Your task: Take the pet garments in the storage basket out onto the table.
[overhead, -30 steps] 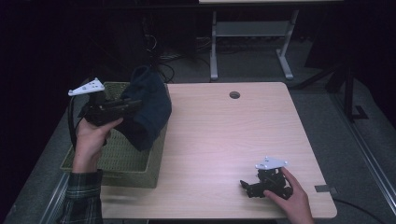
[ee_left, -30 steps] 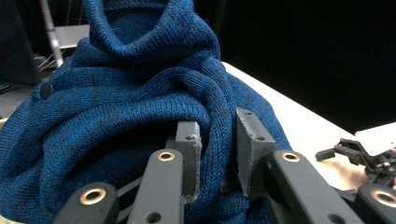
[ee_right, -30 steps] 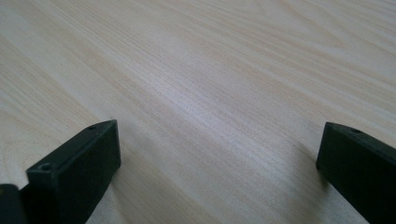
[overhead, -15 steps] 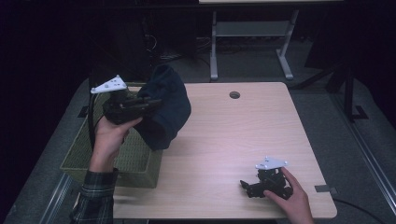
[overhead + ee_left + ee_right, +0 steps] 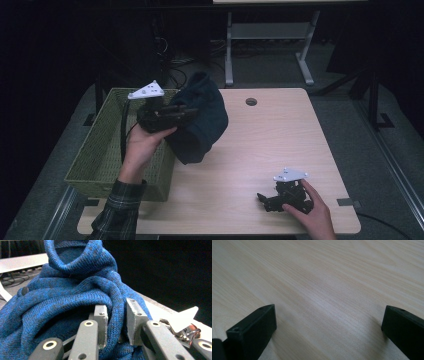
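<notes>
A dark blue knitted garment [image 5: 200,122] hangs bunched in the air over the table's left edge, held up by my left gripper [image 5: 187,112]. In the left gripper view its two jaws pinch a fold of the blue knit [image 5: 75,297] between them, so my left gripper [image 5: 117,322] is shut on the cloth. My right gripper [image 5: 265,200] rests on the light wooden table [image 5: 280,135] near the front right, in the person's hand. Seen from the right gripper view, my right gripper [image 5: 329,322] stands wide open over bare wood [image 5: 324,277] with nothing between its jaws.
A green woven basket [image 5: 100,150] stands at the table's left side, below and left of the garment. A round cable hole [image 5: 251,101] sits at the table's back. A metal stand [image 5: 270,35] is on the floor behind the table.
My left gripper has carried the blue garment to the right, from above the basket out over the table's left edge. The right gripper has stayed where it was.
</notes>
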A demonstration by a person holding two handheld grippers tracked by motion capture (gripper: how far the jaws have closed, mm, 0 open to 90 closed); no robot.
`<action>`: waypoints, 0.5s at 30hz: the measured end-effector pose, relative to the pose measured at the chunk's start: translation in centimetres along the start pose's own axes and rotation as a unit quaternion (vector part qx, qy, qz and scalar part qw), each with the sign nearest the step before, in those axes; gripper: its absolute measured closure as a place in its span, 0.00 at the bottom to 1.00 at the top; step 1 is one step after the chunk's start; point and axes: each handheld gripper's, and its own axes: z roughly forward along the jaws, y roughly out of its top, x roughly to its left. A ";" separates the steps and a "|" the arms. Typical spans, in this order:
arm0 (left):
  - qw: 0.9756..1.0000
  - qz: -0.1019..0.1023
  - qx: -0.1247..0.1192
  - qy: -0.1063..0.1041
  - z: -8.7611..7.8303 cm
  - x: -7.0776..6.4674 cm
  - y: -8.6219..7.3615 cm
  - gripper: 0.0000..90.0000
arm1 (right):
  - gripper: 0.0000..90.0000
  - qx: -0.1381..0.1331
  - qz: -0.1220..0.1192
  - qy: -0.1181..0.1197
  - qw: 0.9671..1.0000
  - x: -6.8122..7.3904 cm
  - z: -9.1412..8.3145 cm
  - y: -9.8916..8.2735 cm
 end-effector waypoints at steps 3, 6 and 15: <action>1.000 0.002 0.006 -0.008 1.2 -0.4 0.0 0.81 | 0.00 0.000 0.000 0.000 1.000 0.0 0.0 0.0; 1.000 0.003 0.015 -0.016 2.5 -0.8 -0.2 0.81 | 0.00 0.000 0.000 0.000 1.000 0.0 0.0 0.0; 0.999 0.008 0.029 -0.035 6.3 -2.2 -0.6 0.81 | 0.00 0.000 0.000 0.000 1.000 0.0 0.0 0.0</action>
